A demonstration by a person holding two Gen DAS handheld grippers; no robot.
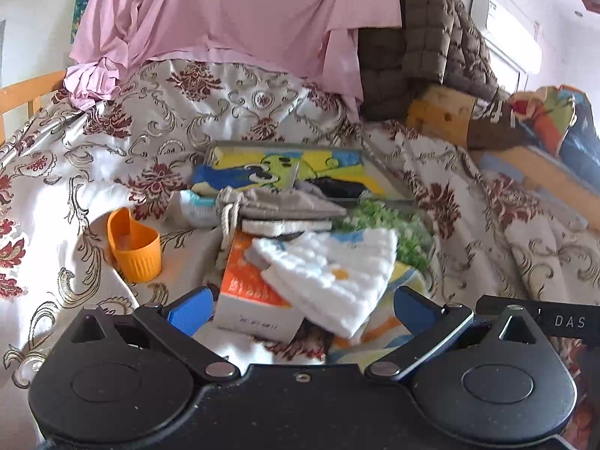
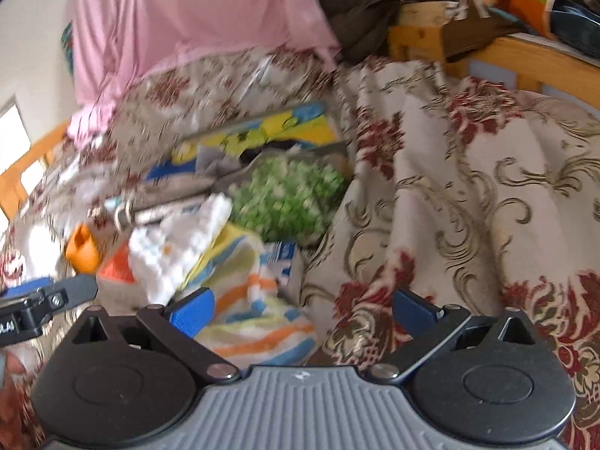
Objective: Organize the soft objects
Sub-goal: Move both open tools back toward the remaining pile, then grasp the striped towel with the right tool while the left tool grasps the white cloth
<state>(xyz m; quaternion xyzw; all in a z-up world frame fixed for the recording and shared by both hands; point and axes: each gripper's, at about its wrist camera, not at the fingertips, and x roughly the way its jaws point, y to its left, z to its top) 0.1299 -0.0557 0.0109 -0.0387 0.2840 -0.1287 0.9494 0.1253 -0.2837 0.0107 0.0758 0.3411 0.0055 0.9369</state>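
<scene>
Bedding (image 1: 262,105) with red floral print fills both frames, pink sheet (image 1: 225,11) at the top. Left claw (image 1: 302,309) and right claw (image 2: 303,309) both gape wide at lower centre, gripping nothing.

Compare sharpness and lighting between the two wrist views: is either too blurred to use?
Left wrist view: mostly sharp; the orange ribbed plastic cup is crisp, the white quilted cloth slightly smeared; soft, even daylight. Right wrist view: strong motion blur across the pile, the green fuzzy cloth reduced to mush, though still usable. Both bend straight lines at the edges.
</scene>
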